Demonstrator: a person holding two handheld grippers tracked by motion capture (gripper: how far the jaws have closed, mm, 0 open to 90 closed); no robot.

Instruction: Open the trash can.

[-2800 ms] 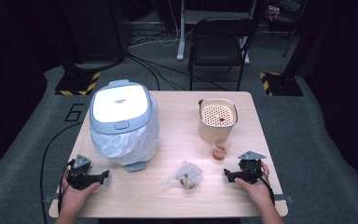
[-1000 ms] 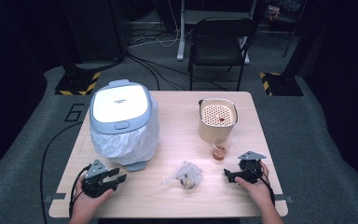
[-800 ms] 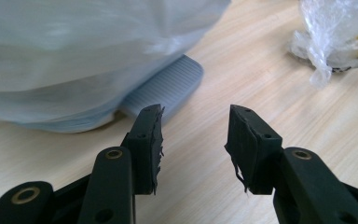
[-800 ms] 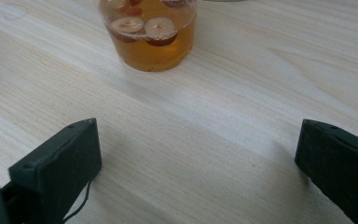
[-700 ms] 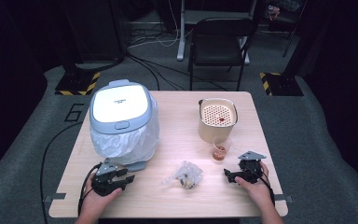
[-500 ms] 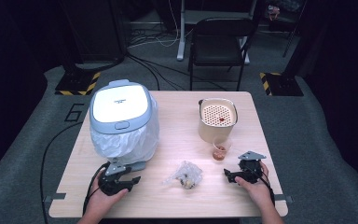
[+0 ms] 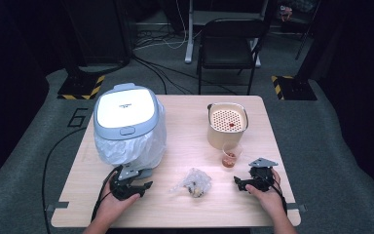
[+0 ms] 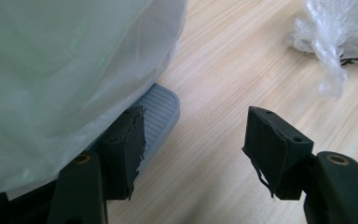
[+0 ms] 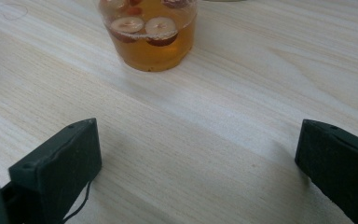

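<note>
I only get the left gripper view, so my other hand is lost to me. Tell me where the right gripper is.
Observer: The right gripper sits low at the table's near right corner, jaws wide open.
Operator: Name what it points at.
Observer: A cup of amber liquid with fruit slices floating in it, just ahead of the jaws and apart from them.
Operator: Say what stands past the cup.
Observer: A cream pot with a perforated top, close behind the cup.
</note>
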